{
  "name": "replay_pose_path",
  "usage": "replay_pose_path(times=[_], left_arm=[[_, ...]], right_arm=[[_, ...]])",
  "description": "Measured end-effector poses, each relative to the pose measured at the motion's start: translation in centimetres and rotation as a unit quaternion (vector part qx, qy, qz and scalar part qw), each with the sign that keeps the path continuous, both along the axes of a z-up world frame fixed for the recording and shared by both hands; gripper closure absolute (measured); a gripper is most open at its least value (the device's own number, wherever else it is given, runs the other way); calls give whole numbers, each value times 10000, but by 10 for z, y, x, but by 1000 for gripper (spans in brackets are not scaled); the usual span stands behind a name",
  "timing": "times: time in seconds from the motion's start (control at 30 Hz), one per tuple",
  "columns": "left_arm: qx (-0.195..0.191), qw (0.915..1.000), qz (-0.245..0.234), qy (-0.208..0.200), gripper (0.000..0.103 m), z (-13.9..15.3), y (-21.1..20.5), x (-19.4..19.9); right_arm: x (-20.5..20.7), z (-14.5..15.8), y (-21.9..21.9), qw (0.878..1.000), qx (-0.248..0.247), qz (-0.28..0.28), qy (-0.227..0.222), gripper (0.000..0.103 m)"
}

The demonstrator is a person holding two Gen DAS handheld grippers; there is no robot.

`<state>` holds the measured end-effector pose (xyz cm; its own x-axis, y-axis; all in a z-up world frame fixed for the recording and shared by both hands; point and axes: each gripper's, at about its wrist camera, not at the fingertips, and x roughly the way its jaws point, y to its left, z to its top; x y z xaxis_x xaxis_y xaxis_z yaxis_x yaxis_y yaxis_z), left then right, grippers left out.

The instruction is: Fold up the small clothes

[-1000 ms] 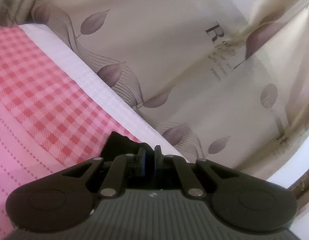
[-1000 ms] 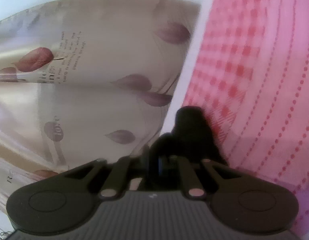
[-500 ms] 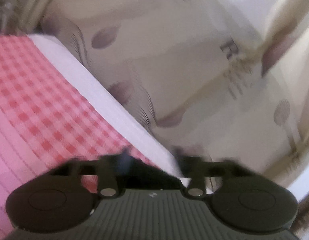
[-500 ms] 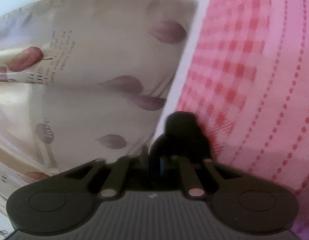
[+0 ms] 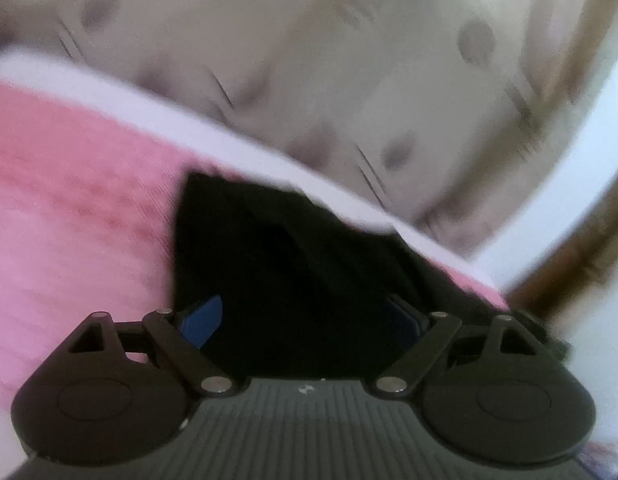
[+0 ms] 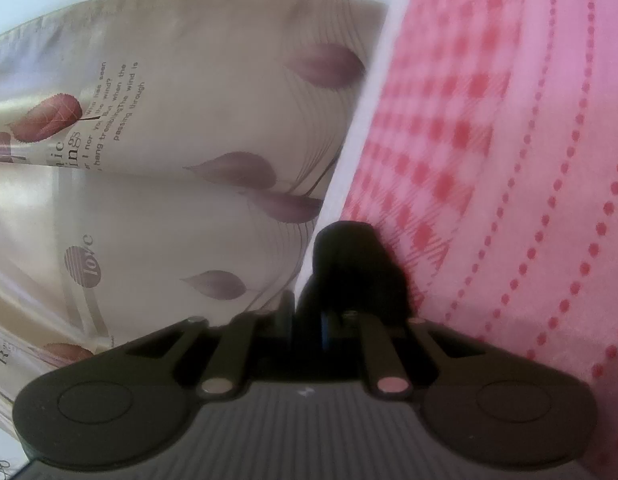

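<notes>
In the left wrist view, which is blurred, the left hand-held gripper [image 5: 309,320] stands wide and its jaws are opening, the blue pads [image 5: 201,322] far apart at either side. A black garment [image 5: 293,264] lies between and just beyond the pads, spread flat on the pink bedcover [image 5: 77,208]; neither pad presses on it. The cloth's far corner reaches up to the white edge band [image 5: 237,144] of the bed. Beyond that band hangs a pale curtain [image 5: 329,64] with leaf shapes.

In the right wrist view, the right hand-held gripper [image 6: 323,322] is drawn narrow and pinches a bunched fold of the same black garment [image 6: 349,264], which rises as a dark lump just past the fingertips. It sits right at the border between the white band [image 6: 361,120] and the pink checked and dotted bedcover [image 6: 509,160]. To the left, farther off, the curtain [image 6: 181,168] shows leaves and printed words.
</notes>
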<state>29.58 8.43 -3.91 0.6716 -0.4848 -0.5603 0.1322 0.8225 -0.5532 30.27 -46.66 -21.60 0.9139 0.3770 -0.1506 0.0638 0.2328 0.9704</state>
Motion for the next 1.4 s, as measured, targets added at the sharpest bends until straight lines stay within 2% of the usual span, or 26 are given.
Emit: replay_pose_path(times=[0.1,0.2,0.3,0.37,0.47,0.57,0.63,0.7,0.77,0.93,1.03,1.07,1.13,1.2,1.23,1.3,1.37,1.4], left_arm=[[1,9996,-218,176,20,-9,-13,9],[-53,9994,-199,269,20,-19,-17,30],[148,9998,-58,-82,20,-16,-21,52],[144,9991,94,-379,19,-10,-20,67],[107,9951,746,-637,19,0,-11,90],[101,9788,1834,-907,15,9,9,95],[-258,9682,2312,-921,15,10,29,88],[-557,9616,2523,-926,15,10,42,72],[-610,9614,2488,-1005,15,10,43,54],[-410,9757,1786,-1205,10,-8,7,21],[-545,9824,1405,-1105,8,-28,-5,15],[-543,9820,1431,-1106,8,-34,-6,13],[-445,9800,1568,-1145,8,-45,-9,7],[-558,9756,1717,-1245,9,-54,-7,0],[-564,9741,1748,-1322,7,-51,-7,-4],[-288,9699,1917,-1475,4,-47,-9,-9],[-303,9675,2054,-1445,4,-49,-5,-9],[-373,9663,2123,-1408,4,-50,-3,-9]], right_arm=[[0,1,1,10000,-38,-19,-4,91],[0,2,2,9999,-107,-34,3,91],[0,2,1,9999,-126,-22,-15,91],[-1,2,1,9999,-119,-18,-36,91],[-2,1,0,9999,-89,-30,-66,91],[-5,-2,-1,9999,8,-57,-132,86],[-7,-3,-3,9997,70,-86,-206,80],[-9,-2,-3,9996,34,-131,-243,76],[-9,0,-2,9995,-19,-114,-294,68],[-10,11,-3,9990,-217,-4,-404,49],[-8,24,-9,9991,-170,178,-357,24],[-8,29,-11,9990,-166,222,-357,15],[1,39,-18,9986,-36,435,-284,5],[9,47,-23,9979,173,487,-387,5],[9,53,-27,9978,206,282,-571,5],[2,63,-37,9933,327,-225,-1084,5],[-1,69,-36,9951,223,-191,-941,5],[-9,74,-30,9954,-18,-94,-957,5]])
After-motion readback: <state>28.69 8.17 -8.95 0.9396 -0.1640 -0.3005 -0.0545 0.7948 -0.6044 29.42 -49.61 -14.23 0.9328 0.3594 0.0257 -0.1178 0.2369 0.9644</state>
